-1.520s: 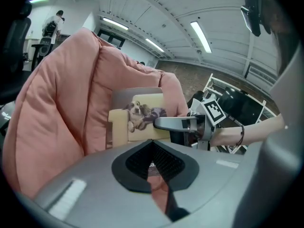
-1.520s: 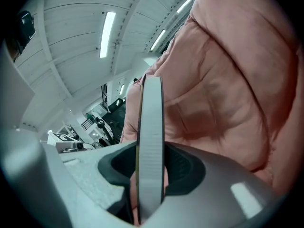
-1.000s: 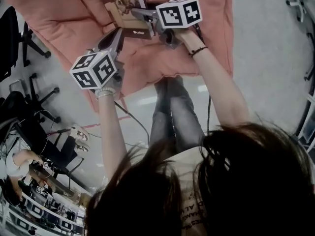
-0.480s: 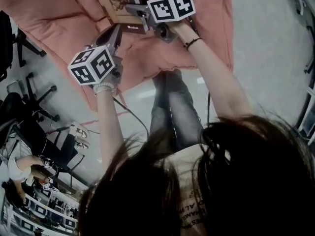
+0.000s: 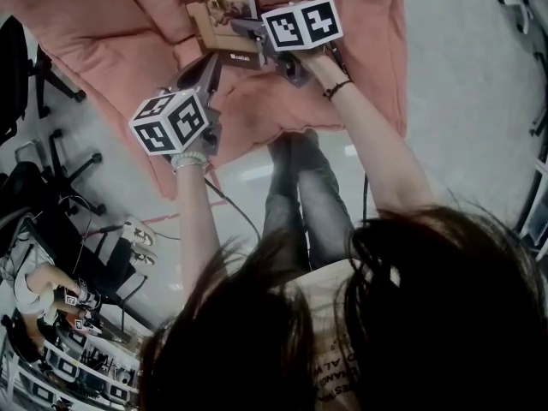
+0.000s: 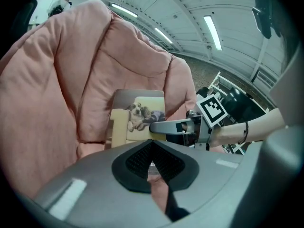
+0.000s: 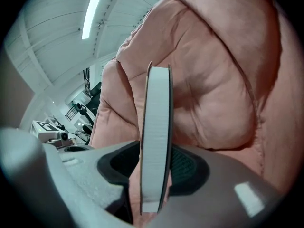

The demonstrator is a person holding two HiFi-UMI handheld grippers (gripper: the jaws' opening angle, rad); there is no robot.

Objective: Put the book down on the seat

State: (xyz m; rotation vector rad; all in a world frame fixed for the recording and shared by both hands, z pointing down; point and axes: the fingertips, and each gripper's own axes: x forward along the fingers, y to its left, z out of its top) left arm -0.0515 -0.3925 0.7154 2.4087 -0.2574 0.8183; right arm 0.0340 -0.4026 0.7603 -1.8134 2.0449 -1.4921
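Right gripper [image 5: 238, 26]: I have the book [image 5: 224, 7] between its jaws, and they're opening. In the right gripper view the book [image 7: 154, 141] stands edge-on, page block facing the camera, with a pad close against each cover; a thin gap on the left side can't be ruled out.

Left gripper [image 5: 207, 60]: jaws pressed together at the tips, nothing between them. It hangs just beside the book, lower in the head view, pointing at the seat.

The book is upright over the pink cushioned seat [image 5: 111, 32], near the seat back. The left gripper view shows its front cover [image 6: 137, 115], a dog on a pale sofa, with the right gripper's jaw across the bottom edge. I can't tell whether that bottom edge touches the cushion.

The seat is a big soft padded thing on a grey floor [image 5: 462, 75]. My legs [image 5: 304, 195] stand right at its front edge. Black office chairs [image 5: 34, 67] are off to the left, well apart from the seat.
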